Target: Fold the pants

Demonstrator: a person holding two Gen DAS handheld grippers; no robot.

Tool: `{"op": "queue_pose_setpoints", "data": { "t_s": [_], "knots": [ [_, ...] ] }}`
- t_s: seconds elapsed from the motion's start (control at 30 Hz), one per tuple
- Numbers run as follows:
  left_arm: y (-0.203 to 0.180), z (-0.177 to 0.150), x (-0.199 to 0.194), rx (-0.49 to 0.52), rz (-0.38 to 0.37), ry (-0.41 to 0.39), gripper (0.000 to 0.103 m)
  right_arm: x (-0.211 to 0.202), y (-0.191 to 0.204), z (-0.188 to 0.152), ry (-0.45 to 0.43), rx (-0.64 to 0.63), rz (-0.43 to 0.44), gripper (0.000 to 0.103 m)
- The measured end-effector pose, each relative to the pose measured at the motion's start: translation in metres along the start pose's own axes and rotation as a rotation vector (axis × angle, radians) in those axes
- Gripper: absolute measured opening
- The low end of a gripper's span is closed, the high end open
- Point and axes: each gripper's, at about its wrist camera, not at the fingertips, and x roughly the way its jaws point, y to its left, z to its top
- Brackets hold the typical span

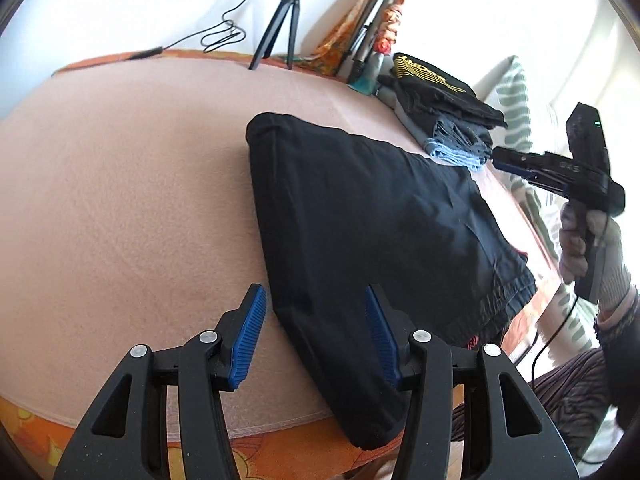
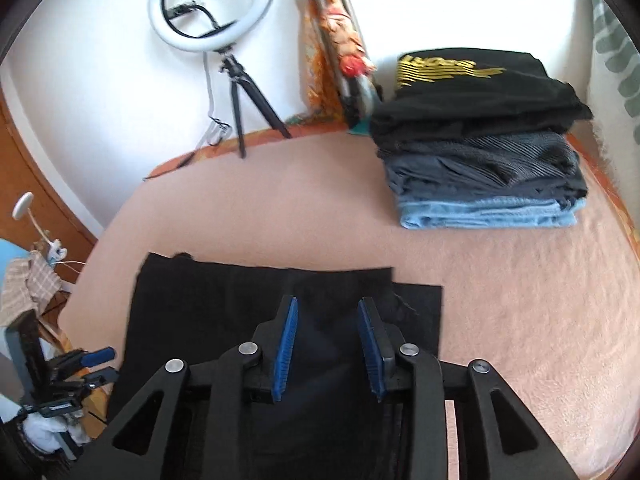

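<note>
The black pants lie folded flat on the pink blanket; one end hangs over the near edge. My left gripper is open and empty, hovering over the pants' near left edge. In the left wrist view the right gripper is held in a gloved hand above the pants' far right side. In the right wrist view the right gripper is open and empty above the pants. The left gripper shows at the lower left there.
A stack of folded clothes sits on the blanket at the back right and also shows in the left wrist view. A ring light on a tripod and a second tripod stand by the wall. A patterned pillow lies right.
</note>
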Motion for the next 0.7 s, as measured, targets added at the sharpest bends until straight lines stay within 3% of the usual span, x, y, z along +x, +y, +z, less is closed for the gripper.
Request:
{"op": "queue_pose_setpoints", "data": {
  "t_s": [0.13,0.23,0.27,0.33,0.37,0.47,0.57,0.7],
  "knots": [
    [0.012,0.0,0.006,-0.104,-0.054,0.02,0.05,0.023,0.052,0.004,0.039,-0.099,0.143,0.036],
    [0.012,-0.001,0.008,-0.119,-0.072,0.019,0.05,0.053,0.093,0.01,0.098,-0.187,0.231,0.038],
    [0.011,-0.001,0.007,-0.112,-0.075,0.016,0.05,0.063,0.106,0.014,0.117,-0.223,0.239,0.041],
    [0.01,-0.002,0.005,-0.116,-0.086,0.023,0.049,0.084,0.127,0.022,0.142,-0.269,0.265,0.065],
    [0.012,-0.004,0.005,-0.13,-0.103,0.025,0.047,0.094,0.135,0.025,0.151,-0.271,0.27,0.066],
    [0.018,-0.008,0.001,-0.172,-0.158,0.036,0.044,0.14,0.15,0.042,0.238,-0.251,0.307,0.066],
    [0.014,-0.01,-0.002,-0.146,-0.162,0.045,0.042,0.179,0.159,0.048,0.31,-0.229,0.293,0.066],
    [0.006,-0.011,-0.004,-0.101,-0.14,0.042,0.042,0.205,0.171,0.044,0.389,-0.231,0.327,0.051]
  ]
}}
